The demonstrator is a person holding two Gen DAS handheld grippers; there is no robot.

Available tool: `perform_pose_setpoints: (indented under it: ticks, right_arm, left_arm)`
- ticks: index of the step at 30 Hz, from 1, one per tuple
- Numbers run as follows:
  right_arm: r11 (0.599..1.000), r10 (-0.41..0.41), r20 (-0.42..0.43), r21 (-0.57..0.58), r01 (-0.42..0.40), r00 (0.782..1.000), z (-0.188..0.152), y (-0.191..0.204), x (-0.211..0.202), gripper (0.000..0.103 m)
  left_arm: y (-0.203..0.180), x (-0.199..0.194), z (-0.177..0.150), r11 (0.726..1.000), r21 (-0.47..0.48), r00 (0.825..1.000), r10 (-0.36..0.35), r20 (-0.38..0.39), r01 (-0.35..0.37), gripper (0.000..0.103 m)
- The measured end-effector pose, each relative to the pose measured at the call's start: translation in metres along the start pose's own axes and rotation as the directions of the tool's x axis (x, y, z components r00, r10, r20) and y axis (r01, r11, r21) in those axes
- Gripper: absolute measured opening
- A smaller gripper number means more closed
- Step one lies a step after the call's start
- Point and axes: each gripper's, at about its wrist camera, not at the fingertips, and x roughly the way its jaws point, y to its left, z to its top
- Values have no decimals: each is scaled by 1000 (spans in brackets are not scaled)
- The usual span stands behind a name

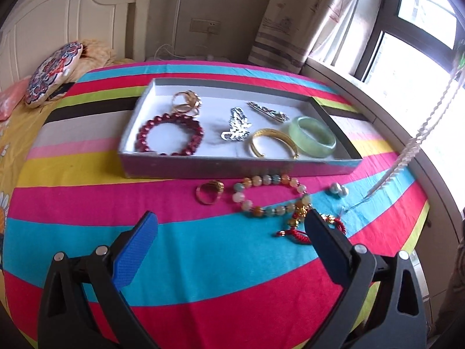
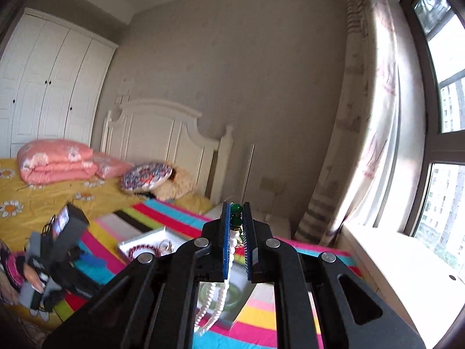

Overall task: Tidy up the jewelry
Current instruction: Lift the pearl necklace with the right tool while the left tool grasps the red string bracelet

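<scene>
Fingers of the right gripper (image 2: 236,226) are clamped on a pearl necklace (image 2: 216,299) near its green beads, lifted high so the strand dangles limp above the striped cloth (image 1: 203,276), to the right of the jewelry box (image 1: 232,168). Light, floppy and smooth, it looks likely to swing and slip; gripping by the beads seems safest. Left gripper (image 1: 231,226) hovers spread and empty, before a loose gold ring (image 1: 209,192) and pastel bead bracelet (image 1: 270,196).
</scene>
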Motion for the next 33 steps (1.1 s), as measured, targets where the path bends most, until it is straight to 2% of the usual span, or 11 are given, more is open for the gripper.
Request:
perform_pose_setpoints:
  ticks: [3,6,8,9,11,18,20,23,33]
  right_arm:
    - [1000,-28,0,-13,27,1000,1,-6,-3,10]
    - [999,-37,-26,17,37,999,-7,-16,2,10]
    - [999,-36,-39,30,38,999,-11,-19,2,11]
    - [999,-37,-44,30,38,998,-13,-20,2,11]
    - [999,-32,-55,33,34,998,-18,-20,2,11]
    - [999,-5,-85,39,8,996,-30,-18,7,11]
    - [999,1,-88,46,3,996,-33,-17,7,11]
    - [999,2,-89,47,3,996,-34,-18,6,11]
    - [999,-12,-41,37,13,999,-18,-20,1,11]
  left_arm:
    - [-14,1,0,998,28,999,-49,-9,50,96]
    - [-35,-1,-2,990,119,997,-75,-14,76,94]
    - [-44,6,-5,985,141,995,-88,-55,95,80]
    - [-46,10,-6,985,145,994,-83,-69,93,77]
    - [-48,19,-8,986,153,994,-59,-87,72,59]
    - [-64,31,-10,970,240,996,-29,-82,48,28]
    - [-77,32,-16,948,319,998,14,-64,7,7]
    - [-86,28,-21,932,363,999,16,-39,-1,7]
    - [-85,-24,6,932,358,993,12,117,-54,7]
